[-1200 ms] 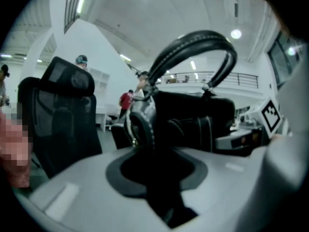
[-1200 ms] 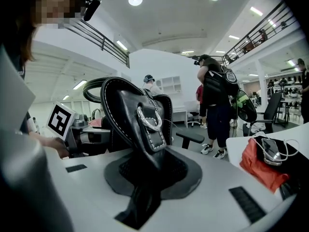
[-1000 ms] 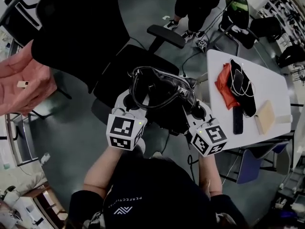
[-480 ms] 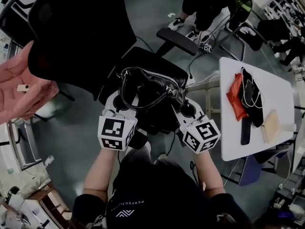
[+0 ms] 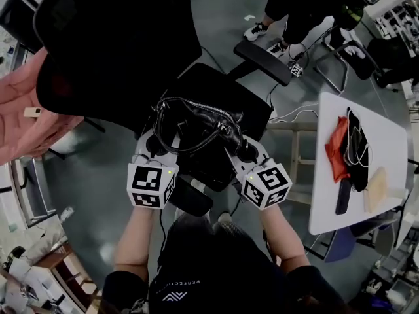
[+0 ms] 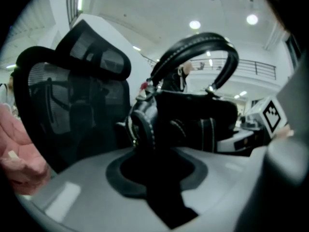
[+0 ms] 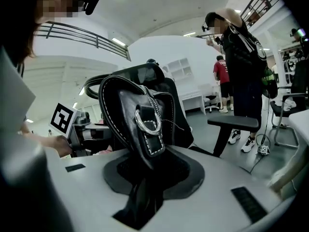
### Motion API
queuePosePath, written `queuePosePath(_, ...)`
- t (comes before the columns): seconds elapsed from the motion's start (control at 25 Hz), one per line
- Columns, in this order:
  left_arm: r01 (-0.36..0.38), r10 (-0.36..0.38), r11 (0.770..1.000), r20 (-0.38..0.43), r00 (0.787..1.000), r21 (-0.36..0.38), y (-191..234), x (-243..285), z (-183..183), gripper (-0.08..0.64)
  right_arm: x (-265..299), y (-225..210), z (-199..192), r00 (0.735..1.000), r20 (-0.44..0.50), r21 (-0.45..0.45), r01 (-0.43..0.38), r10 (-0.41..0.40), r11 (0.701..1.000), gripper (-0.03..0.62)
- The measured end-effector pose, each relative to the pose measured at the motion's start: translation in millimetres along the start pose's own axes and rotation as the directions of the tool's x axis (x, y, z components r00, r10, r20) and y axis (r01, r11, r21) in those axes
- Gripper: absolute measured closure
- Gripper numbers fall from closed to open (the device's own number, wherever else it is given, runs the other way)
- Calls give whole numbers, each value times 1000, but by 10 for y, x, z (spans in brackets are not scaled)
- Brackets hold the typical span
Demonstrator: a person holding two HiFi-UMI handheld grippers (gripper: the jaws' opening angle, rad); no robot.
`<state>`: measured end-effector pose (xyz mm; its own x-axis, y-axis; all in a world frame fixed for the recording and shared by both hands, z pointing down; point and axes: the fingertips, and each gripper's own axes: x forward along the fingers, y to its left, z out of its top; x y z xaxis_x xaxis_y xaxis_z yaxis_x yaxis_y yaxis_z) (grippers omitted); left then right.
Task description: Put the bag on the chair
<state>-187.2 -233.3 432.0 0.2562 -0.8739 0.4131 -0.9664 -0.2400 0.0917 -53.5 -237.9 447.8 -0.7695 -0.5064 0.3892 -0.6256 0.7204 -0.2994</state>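
A black leather bag with a looped handle hangs between my two grippers, low over the seat of a black office chair. Whether it rests on the seat I cannot tell. My left gripper is shut on the bag's left end. My right gripper pinches the right end by the ring tab; its jaws are opening with the leather still between them. The chair's mesh backrest rises just behind the bag.
The chair's armrest sticks out at the right of the seat. A white table at the right carries an orange cloth, phones and cables. A person stands beyond the chair. A pink hand shows at the left edge.
Both grippers have carried the bag toward the chair's backrest, so it now hangs over the seat. The table has slid toward the right edge of the head view.
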Motion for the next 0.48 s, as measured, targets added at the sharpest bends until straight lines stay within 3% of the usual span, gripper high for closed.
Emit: queuePosePath(0.48, -37, 32, 999, -106, 994, -40, 424, 163, -464, 446, 535, 14, -368, 997, -70, 17, -25, 26, 1000, 497)
